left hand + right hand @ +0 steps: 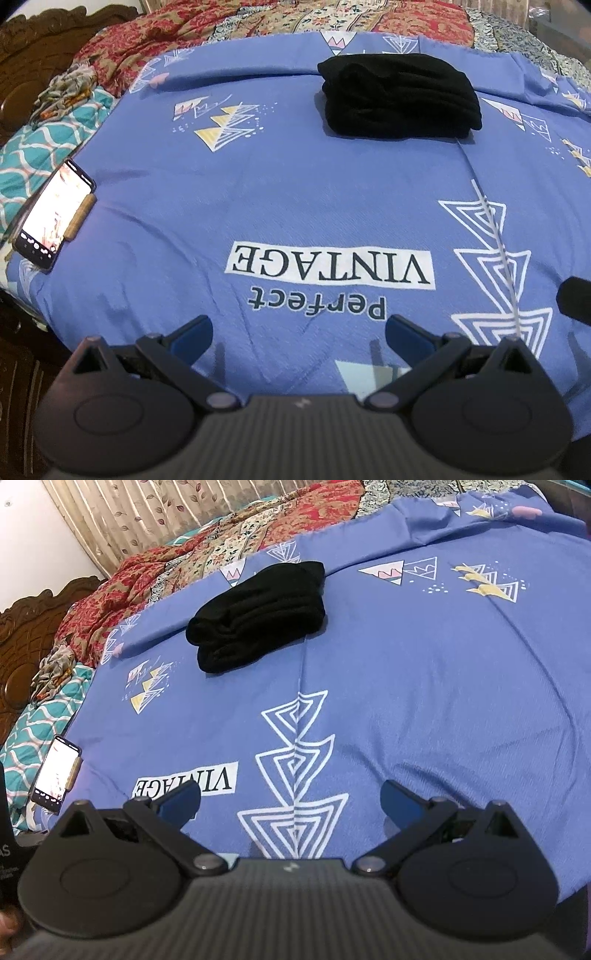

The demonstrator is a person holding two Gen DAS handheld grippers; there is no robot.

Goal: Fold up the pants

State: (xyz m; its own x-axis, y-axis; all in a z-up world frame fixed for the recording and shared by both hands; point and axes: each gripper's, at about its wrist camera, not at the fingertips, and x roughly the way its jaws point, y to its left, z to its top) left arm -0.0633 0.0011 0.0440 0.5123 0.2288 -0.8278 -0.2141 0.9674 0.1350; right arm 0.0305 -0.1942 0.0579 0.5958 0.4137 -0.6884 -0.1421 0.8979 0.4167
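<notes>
One pair of black pants (400, 98), folded into a thick compact bundle, lying on the far half of a blue printed bedsheet (295, 192), well apart from both grippers. Long axis: in the left wrist view it runs roughly across the frame; in the right wrist view (258, 614) it slants from lower left to upper right. Stacked fold edges show along the near side and at the left end; which end is the waistband cannot be told.

Left gripper (298, 338): fingers (192, 334) spread wide, empty, above the near part of the sheet just short of the "Perfect VINTAGE" print (328, 266); whether the tips touch the cloth cannot be told.

Right gripper (290, 801): fingers (397, 801) likewise wide apart, holding nothing, over the white nested-triangle motif (295, 775).

Other items: one phone (53, 216) with lit screen at the sheet's left edge, a small brown piece along its side; one teal patterned cloth (40, 147) beside it; one red floral bedspread (155, 40) bunched beyond the sheet; carved wooden headboard (22, 627) at far left; curtain (147, 513) behind
</notes>
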